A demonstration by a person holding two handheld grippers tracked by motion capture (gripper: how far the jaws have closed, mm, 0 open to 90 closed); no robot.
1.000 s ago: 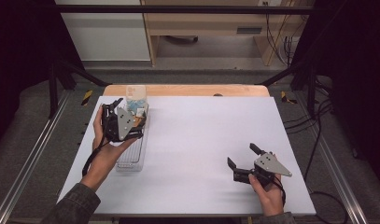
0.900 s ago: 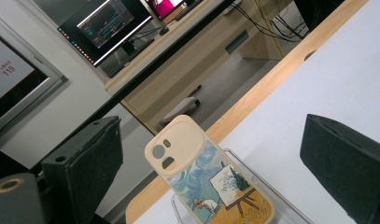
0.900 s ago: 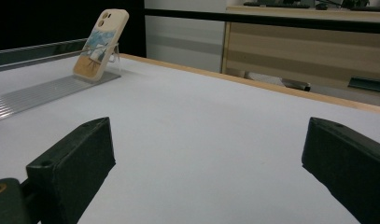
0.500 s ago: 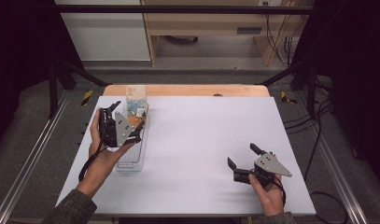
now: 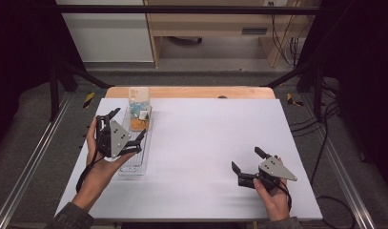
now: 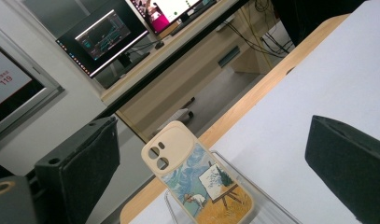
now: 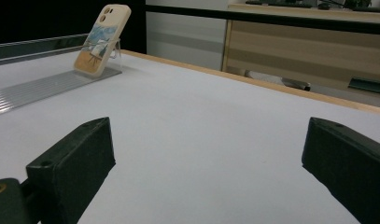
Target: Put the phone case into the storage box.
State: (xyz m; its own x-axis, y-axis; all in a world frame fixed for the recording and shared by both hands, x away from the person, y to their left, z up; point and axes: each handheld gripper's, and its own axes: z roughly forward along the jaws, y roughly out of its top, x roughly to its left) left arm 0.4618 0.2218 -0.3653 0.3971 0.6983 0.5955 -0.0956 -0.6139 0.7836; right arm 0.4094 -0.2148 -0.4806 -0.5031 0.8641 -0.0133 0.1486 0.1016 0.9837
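A cream phone case [image 5: 138, 106] printed with a painting leans upright at the far end of a clear ribbed stand [image 5: 134, 160] on the left of the white table [image 5: 210, 138]. My left gripper [image 5: 127, 125] hovers open over the stand, just short of the case, with nothing between its jaws. From the left gripper view the case [image 6: 197, 179] stands ahead, between the open jaws and apart from them. My right gripper [image 5: 245, 158] rests open and empty near the front right. In the right gripper view the case [image 7: 102, 39] is far off at the upper left.
A wooden strip [image 5: 191, 92] runs along the table's far edge. Metal frame rails [image 5: 32, 162] flank both sides. Beyond the table stand a wooden desk [image 6: 187, 79] with monitors [image 6: 101, 37].
My left gripper has drawn back a little from the phone case, toward the person, still open. The right gripper has not moved.
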